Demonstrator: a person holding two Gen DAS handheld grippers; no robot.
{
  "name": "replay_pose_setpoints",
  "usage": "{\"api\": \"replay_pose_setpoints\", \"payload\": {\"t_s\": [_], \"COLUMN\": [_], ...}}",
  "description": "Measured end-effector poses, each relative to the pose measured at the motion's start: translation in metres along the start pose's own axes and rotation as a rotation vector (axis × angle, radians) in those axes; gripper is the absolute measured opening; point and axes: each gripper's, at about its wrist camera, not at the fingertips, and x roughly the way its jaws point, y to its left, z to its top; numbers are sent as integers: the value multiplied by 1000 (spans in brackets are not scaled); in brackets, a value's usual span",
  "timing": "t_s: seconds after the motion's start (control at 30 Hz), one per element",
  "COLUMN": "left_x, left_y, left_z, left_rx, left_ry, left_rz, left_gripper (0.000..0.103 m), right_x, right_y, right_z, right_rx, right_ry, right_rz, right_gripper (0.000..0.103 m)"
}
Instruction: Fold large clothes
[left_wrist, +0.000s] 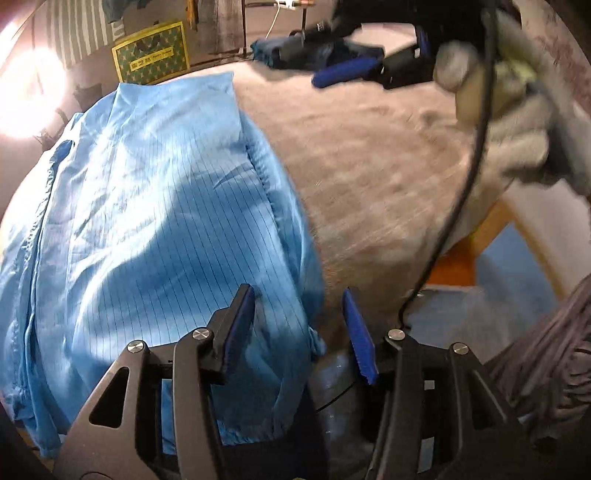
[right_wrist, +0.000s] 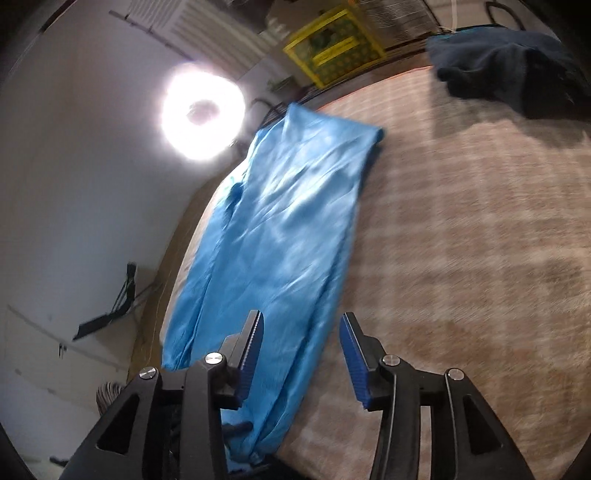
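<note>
Hovering above the blue garment (left_wrist: 155, 206), your left gripper (left_wrist: 299, 321) and right gripper (right_wrist: 301, 347) keep jaws spread, pinching nothing.

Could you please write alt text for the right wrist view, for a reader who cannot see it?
A long, folded light blue garment lies flat on a beige plaid surface, beyond the open, empty right gripper. A dark garment sits at the far right, a bright round lamp at the left.
</note>
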Motion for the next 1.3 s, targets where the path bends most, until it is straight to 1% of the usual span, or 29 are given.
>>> {"api": "replay_pose_setpoints", "payload": {"t_s": [0.03, 0.07, 0.1, 0.13, 0.2, 0.27, 0.33, 0.43, 0.57, 0.67, 0.7, 0.73, 0.77, 0.83, 0.87, 0.97, 1.13, 1.2, 1.3], "left_x": [1, 3, 3, 2, -4, -15, -27, -43, -54, -57, -57, -57, -58, -58, -57, -58, -67, -73, -82], "left_y": [1, 2, 4, 8, 17, 27, 41, 55, 64, 68, 69, 70, 70, 75, 77, 85, 101, 108, 121], "left_z": [-1, 0, 0, 1, 2, 3, 6, 7, 9, 9, 9, 8, 7, 5, 4, -1, -14, -19, -27], "left_rx": [3, 2, -6, -20, -54, -113, -200, -274, -309, -327, -330, -334, -339, -358, -368, -407, -485, -507, -538], "left_ry": [-14, -21, -27, -25, -37, -59, -82, -124, -149, -156, -157, -158, -158, -163, -162, -167, -189, -202, -221], "left_rz": [8, 8, 0, -12, -50, -92, -149, -193, -215, -226, -227, -231, -235, -247, -252, -271, -316, -327, -326], "left_gripper": [49, 42, 17, 8, 5, 4, 3, 3, 3, 3, 3, 3, 3, 3, 3, 2, 2, 2, 2], "right_x": [-2, -1, -1, 1, 5, 15, 23, 41, 72, 93, 101, 107, 116, 127, 131, 135, 137, 140, 156], "right_y": [-8, -15, -20, -23, -31, -37, -44, -52, -51, -49, -46, -44, -39, -27, -16, 12, 64, 90, 132], "right_z": [6, 10, 15, 22, 35, 48, 60, 79, 102, 115, 119, 122, 126, 130, 132, 139, 148, 151, 154], "right_rx": [24, 50, 68, 84, 100, 138, 185, 238, 277, 279, 273, 264, 245, 194, 154, 58, -76, -153, -272], "right_ry": [-7, -16, -23, -33, -57, -81, -101, -121, -123, -106, -94, -83, -58, -33, -26, -21, -34, -36, -29], "right_rz": [10, 22, 30, 34, 24, 28, 36, 25, -20, -41, -54, -68, -80, -132, -179, -262, -391, -454, -523], "right_gripper": [46, 46, 46, 46, 47, 47, 48, 49, 49, 47, 46, 31, 18, 6, 3, 1, 0, 0, 0]}}
